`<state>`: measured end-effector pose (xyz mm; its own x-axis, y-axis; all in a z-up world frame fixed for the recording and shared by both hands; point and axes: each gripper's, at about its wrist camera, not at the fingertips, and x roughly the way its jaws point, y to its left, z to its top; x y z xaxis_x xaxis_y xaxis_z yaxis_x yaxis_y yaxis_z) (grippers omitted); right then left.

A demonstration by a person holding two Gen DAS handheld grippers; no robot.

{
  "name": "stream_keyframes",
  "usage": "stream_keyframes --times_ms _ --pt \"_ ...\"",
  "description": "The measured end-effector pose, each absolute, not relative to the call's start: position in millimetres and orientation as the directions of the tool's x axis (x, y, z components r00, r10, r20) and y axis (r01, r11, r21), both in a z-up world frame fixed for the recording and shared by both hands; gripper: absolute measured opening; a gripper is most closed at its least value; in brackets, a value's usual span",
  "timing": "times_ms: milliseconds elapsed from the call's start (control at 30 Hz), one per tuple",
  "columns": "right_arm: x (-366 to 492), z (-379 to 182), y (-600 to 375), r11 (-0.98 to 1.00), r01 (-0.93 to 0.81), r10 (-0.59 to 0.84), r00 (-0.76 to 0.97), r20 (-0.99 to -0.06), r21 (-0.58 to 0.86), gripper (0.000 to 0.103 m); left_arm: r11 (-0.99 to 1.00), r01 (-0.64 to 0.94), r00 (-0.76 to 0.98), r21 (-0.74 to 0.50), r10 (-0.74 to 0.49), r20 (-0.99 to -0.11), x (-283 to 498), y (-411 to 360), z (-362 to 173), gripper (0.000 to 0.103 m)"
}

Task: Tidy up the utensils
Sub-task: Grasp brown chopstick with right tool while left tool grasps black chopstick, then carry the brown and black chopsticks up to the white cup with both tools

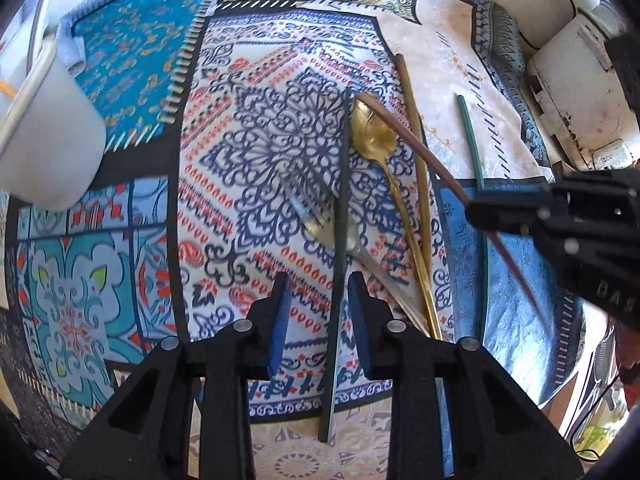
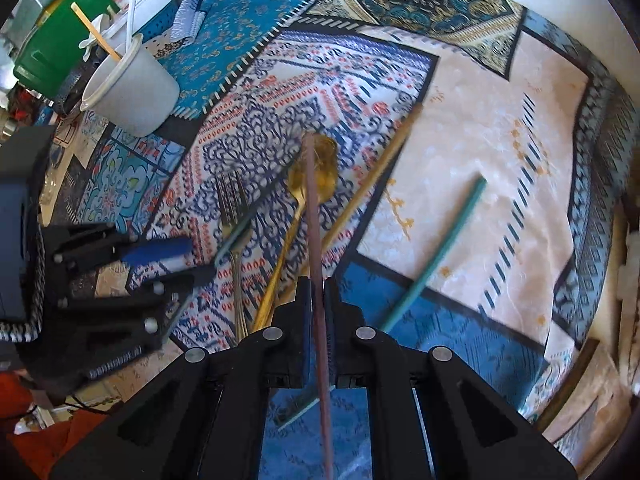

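Note:
My right gripper point(image 2: 317, 292) is shut on a brown chopstick point(image 2: 312, 208) and holds it above the cloth; it also shows in the left wrist view point(image 1: 404, 128), with the right gripper point(image 1: 480, 208) at the right edge. My left gripper point(image 1: 318, 292) is open, its jaws astride a dark green chopstick point(image 1: 340, 216) without touching it; it shows in the right wrist view point(image 2: 176, 260) too. A gold spoon point(image 1: 370, 136) point(image 2: 316, 168), a silver fork point(image 1: 316, 216) point(image 2: 232, 208), a tan chopstick point(image 1: 416, 152) point(image 2: 376, 176) and a teal chopstick point(image 1: 472, 140) point(image 2: 440, 248) lie on the cloth.
A white cup point(image 2: 128, 88) holding a tan stick and a white utensil stands at the far left; it also shows in the left wrist view point(image 1: 44, 128). A green bin point(image 2: 60, 48) and clutter sit behind it. A white box point(image 1: 576, 92) lies at the right. The patterned cloth point(image 1: 248, 128) covers the table.

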<state>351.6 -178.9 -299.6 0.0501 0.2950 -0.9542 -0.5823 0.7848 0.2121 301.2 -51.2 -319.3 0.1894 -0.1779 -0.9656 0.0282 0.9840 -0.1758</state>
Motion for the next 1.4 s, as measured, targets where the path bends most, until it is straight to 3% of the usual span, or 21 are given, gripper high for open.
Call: stream_keyframes --times_ms 200,433,933,1400 --pt "347 -307 -191 0.789 -0.573 0.281 0.014 -0.959 0.223 0.006 0.986 0.081 0.171 -0.147 -0.159 -0.972 314 -65 -321 0.024" --pt "352 -317 -185 0.768 -0.597 0.271 -0.028 -0.962 0.233 0.006 0.98 0.14 0.127 -0.144 -0.162 -0.979 329 -70 -325 0.004" --pt "371 -329 -143 0.75 -0.622 0.261 -0.035 -0.965 0.225 0.006 0.977 0.098 0.117 -0.189 -0.2 -0.973 324 -50 -322 0.004" --pt "370 -248 -170 0.789 -0.565 0.388 0.156 -0.908 0.241 0.006 0.986 0.031 0.348 -0.163 -0.163 -0.923 304 -21 -250 0.004"
